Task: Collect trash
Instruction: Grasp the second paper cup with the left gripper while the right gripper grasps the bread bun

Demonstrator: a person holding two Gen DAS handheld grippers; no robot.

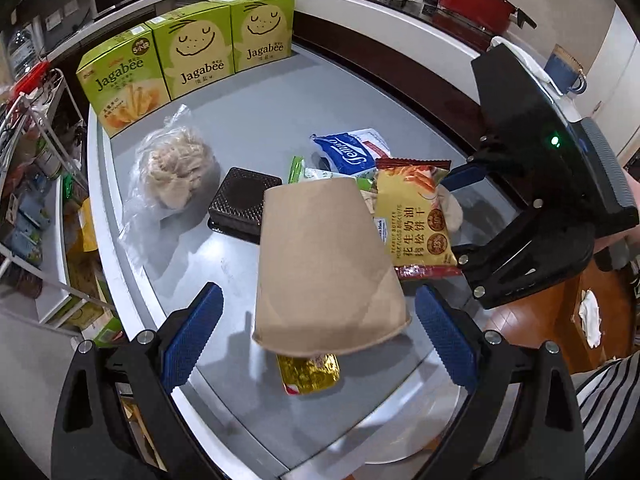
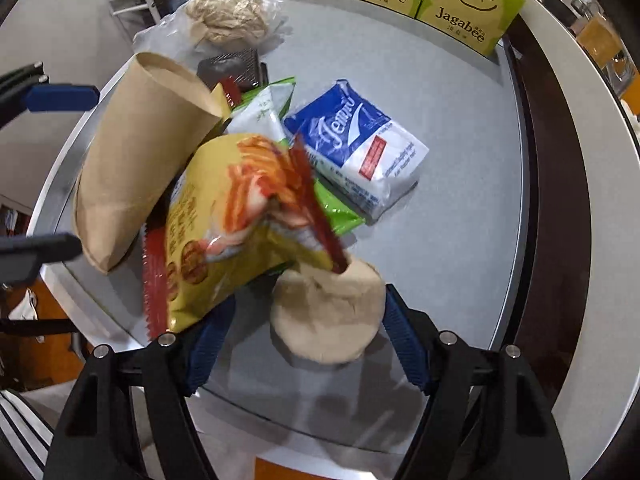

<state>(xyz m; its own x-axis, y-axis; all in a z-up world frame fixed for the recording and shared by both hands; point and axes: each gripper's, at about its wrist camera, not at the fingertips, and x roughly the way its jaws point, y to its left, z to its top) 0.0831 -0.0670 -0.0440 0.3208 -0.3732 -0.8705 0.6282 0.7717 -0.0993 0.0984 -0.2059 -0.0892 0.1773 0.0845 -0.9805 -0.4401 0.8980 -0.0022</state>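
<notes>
Now, left gripper (image 1: 316,332): spread wide, flanking the tilted paper cup (image 1: 324,264), untouched.
Right gripper (image 2: 304,340): straddles the beige wad (image 2: 326,316); contact unclear.
Nearer: right.

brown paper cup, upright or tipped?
Tipped. The brown paper cup leans over the grey table: the left wrist view shows its slanted side wall, the right wrist view its open rim pointing sideways. Contents cannot be seen.

Both wrist cameras look steeply down, close, sharing the grey table (image 1: 248,128) and paper cup (image 1: 324,264).
</notes>
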